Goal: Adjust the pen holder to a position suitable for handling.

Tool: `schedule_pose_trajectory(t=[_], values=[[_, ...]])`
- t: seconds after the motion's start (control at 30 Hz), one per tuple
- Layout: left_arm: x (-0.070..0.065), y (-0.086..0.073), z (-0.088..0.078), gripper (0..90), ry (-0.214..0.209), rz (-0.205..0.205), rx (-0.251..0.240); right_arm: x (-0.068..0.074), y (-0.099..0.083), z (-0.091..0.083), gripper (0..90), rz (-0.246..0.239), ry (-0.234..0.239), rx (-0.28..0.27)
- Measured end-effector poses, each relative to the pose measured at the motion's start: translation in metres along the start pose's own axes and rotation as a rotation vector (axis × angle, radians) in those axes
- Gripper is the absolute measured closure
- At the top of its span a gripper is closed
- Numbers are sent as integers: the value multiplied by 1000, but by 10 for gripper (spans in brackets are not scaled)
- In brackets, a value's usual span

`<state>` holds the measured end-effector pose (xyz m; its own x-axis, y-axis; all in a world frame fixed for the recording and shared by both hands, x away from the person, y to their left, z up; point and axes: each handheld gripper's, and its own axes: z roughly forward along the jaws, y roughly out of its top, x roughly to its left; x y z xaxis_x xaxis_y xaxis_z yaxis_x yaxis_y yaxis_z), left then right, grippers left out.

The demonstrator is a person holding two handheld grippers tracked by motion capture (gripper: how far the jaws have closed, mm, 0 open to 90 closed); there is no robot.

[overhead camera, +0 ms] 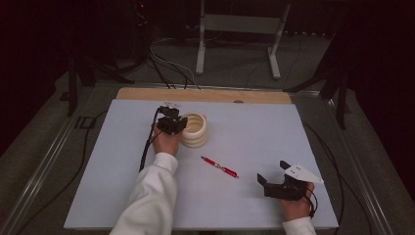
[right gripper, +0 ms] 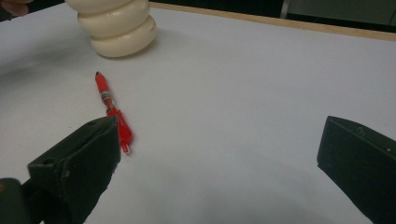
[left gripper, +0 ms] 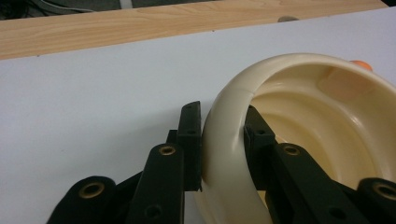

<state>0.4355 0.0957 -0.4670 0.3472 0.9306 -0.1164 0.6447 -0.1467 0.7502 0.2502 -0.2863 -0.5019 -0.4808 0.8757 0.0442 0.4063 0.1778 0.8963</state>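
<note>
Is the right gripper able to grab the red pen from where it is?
Probably yes. The right gripper is open, and the red pen lies flat on the bare white table just ahead of it. The left gripper is busy clamping the cream holder's rim.

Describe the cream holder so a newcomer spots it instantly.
Start at the pale blue mat on the table. Near its far edge, left of centre, stands the cream holder, its rim pinched by the left gripper. Unlike the flat red pen, it is ribbed, round and hollow.
</note>
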Motion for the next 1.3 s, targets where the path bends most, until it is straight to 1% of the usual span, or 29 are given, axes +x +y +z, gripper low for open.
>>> schedule_pose_trajectory(t=[0.03,0.1,0.17,0.37,0.57,0.7,0.93,1.13,1.3], values=[[1,0,-1,759,5,-3,-9,0,0,0,0,0,0,0],[2,1,-3,765,-8,-11,-14,0,0,0,0,0,0,0],[3,1,-5,768,-11,-12,-18,0,0,0,0,0,-1,1],[6,3,-13,768,-25,-2,-30,0,0,0,0,0,0,1],[9,4,-22,767,-55,28,-28,-1,0,0,0,2,-1,2],[11,5,-28,767,-58,58,-25,-1,0,0,0,1,-1,3],[16,6,-40,768,-62,86,-34,-1,-1,0,0,2,-3,4],[20,3,-50,768,-73,118,-33,-1,-1,0,0,4,-4,3],[24,0,-58,768,-95,146,-25,-1,-1,0,0,5,-5,4]])
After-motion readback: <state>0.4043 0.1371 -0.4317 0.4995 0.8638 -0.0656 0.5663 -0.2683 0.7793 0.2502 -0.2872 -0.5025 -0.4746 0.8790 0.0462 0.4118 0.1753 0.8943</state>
